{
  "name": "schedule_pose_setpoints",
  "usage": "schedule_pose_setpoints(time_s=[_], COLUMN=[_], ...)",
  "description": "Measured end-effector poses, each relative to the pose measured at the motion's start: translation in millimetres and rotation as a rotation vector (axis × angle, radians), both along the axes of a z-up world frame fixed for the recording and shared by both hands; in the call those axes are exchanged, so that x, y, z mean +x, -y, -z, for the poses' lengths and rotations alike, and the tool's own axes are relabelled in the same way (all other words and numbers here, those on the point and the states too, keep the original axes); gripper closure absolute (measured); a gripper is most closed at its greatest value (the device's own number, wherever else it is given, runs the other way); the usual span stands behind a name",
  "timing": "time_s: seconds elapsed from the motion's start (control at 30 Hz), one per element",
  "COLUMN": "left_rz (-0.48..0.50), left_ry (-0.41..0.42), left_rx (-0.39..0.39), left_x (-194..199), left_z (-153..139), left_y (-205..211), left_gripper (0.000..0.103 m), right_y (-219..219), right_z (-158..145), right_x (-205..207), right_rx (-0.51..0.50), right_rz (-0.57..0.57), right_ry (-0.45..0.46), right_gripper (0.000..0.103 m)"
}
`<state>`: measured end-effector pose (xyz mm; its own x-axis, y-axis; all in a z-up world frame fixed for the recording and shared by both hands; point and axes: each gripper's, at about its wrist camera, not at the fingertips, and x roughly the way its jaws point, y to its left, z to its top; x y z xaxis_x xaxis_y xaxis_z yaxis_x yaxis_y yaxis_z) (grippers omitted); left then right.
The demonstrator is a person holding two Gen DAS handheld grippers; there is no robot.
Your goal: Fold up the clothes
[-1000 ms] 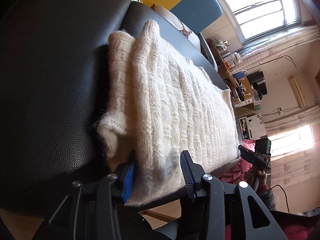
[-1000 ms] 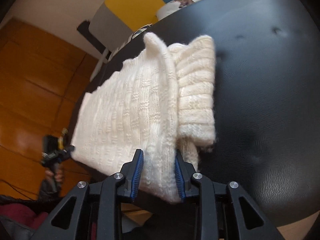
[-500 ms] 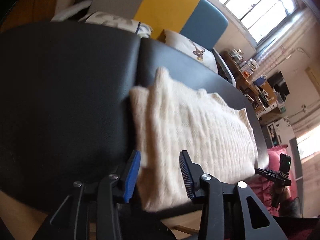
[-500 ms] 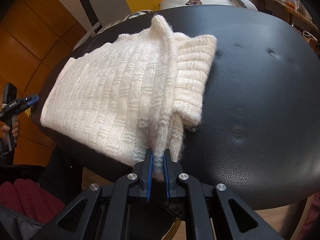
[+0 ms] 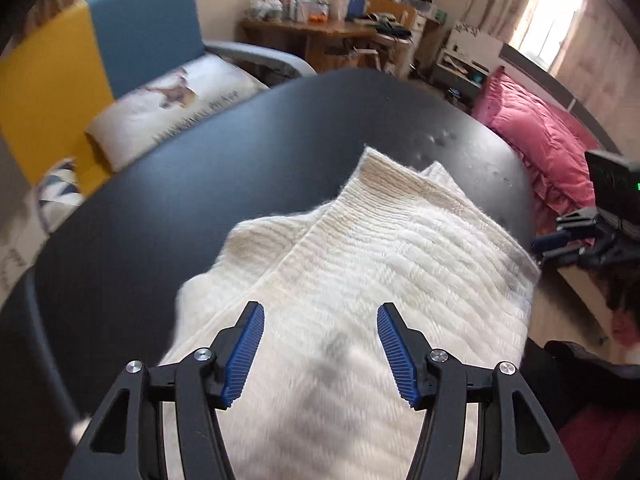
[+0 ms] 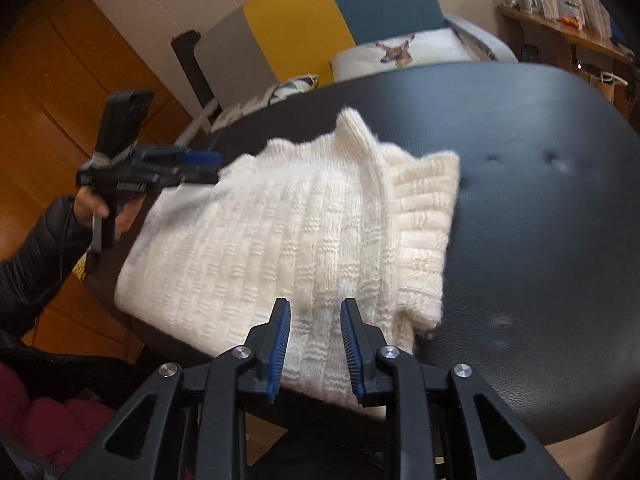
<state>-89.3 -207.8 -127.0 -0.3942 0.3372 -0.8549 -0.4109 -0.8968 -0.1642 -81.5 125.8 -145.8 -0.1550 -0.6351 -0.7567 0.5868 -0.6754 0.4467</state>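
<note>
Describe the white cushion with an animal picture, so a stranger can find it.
Behind the black padded table stands a yellow-and-blue sofa. The cushion leans on its seat, the only one printed with a deer's head.

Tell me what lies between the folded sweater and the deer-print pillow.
Only bare black tabletop separates the cream sweater from the deer-print pillow, clearest in the right wrist view.

Left gripper (image 5: 320, 354): black angular frame, ribbed blue pads, silver round screws | Right gripper (image 6: 315, 346): same black frame, blue ribbed pads, silver screws | Left hand (image 6: 102, 210): wraps a black pistol-style handle carrying a dark phone-like block, strapped with grey bands | Sleeve (image 6: 36, 256): black, quilted, slightly shiny
</note>
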Motion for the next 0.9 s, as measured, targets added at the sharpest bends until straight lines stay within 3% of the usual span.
schedule_pose_setpoints(time_s=[0.1,0.3,0.33,0.37,0.43,0.5,0.53,0.63,0.83,0.9], left_rz=[0.009,0.026,0.023,0.020,0.009,-0.021,-0.034,-0.073,-0.170,-0.218], left_ry=[0.065,0.144,0.135,0.126,0.110,0.098,0.086,0.051,0.032,0.005], left_rx=[0.043,0.028,0.021,0.015,0.008,0.020,0.008,-0.011,-0.013,0.017], left_x=[-30,-61,-61,-61,-62,-62,-62,-61,-61,-56], left_z=[18,50,50,51,51,50,51,53,41,27], left_y=[-4,-13,-13,-13,-14,-12,-13,-19,-21,-15], left_gripper=[0.043,0.044,0.048,0.062,0.077,0.083,0.084,0.083,0.078,0.077], right_y=[4,5,6,5,4,-1,-4,-6,-1,4], right_z=[14,28,30,31,37,41,43,45,36,23], right_x=[-3,-6,-6,-6,-4,-2,-3,-2,10,15], right_rx=[0.013,0.019,0.018,0.015,0.003,-0.011,-0.019,-0.032,-0.006,0.024], right_rz=[-0.007,-0.014,-0.015,-0.015,-0.014,-0.001,0.008,0.025,0.023,0.012], right_ry=[0.034,0.070,0.072,0.076,0.103,0.111,0.119,0.133,0.089,0.031], right_gripper=[0.077,0.077,0.077,0.077,0.077,0.085,0.090,0.092,0.089,0.088])
